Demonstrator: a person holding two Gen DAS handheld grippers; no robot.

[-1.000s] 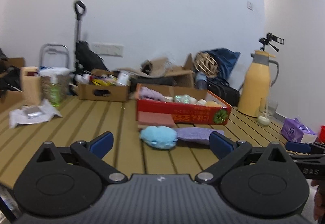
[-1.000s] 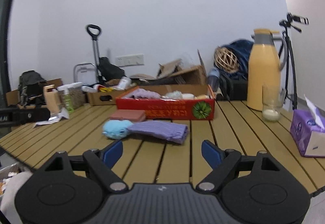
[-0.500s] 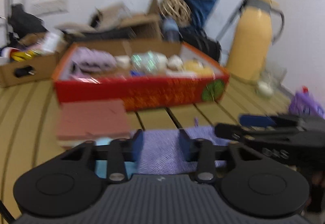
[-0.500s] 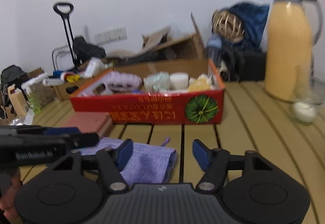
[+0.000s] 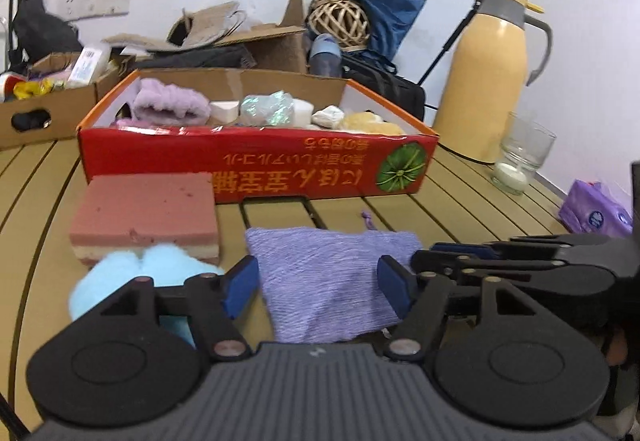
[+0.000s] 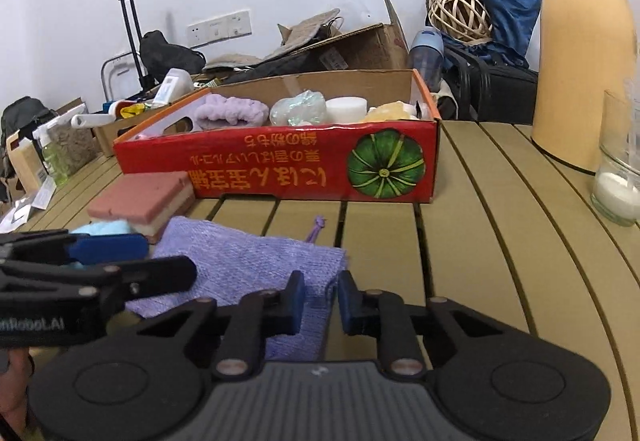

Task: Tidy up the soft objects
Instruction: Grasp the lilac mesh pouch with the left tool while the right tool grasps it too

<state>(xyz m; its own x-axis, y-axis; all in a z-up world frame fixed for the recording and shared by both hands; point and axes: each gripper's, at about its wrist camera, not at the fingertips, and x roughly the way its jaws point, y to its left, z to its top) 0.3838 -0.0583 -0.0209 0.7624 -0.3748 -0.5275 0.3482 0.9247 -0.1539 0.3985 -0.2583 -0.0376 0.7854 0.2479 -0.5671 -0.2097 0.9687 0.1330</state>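
Note:
A purple knitted cloth [image 5: 332, 273] lies flat on the slatted wooden table [image 5: 460, 213], in front of a red cardboard box [image 5: 256, 157] holding several soft items. My left gripper [image 5: 317, 287] hovers low over the cloth's near left part. Its jaws are opening, the cloth lies between them and neither pad presses on it. My right gripper [image 6: 322, 301] sits at the cloth's [image 6: 248, 261] right edge. Its jaws are closing, a narrow gap still shows and the cloth's edge is in it. A pink sponge block [image 5: 148, 209] and a pale blue fluffy toy [image 5: 132, 277] lie to the left.
A yellow thermos jug [image 5: 488, 89], a glass with a candle [image 5: 520, 161] and a purple tissue pack [image 5: 592, 209] stand at the right. Behind the red box [image 6: 280, 165] are cardboard boxes [image 5: 40, 109], bags and a wicker ball [image 5: 340, 19] against the wall.
Both grippers came forward and down from the table's near edge to the purple cloth. The left jaws narrowed, then widened again. The right jaws narrowed steadily.

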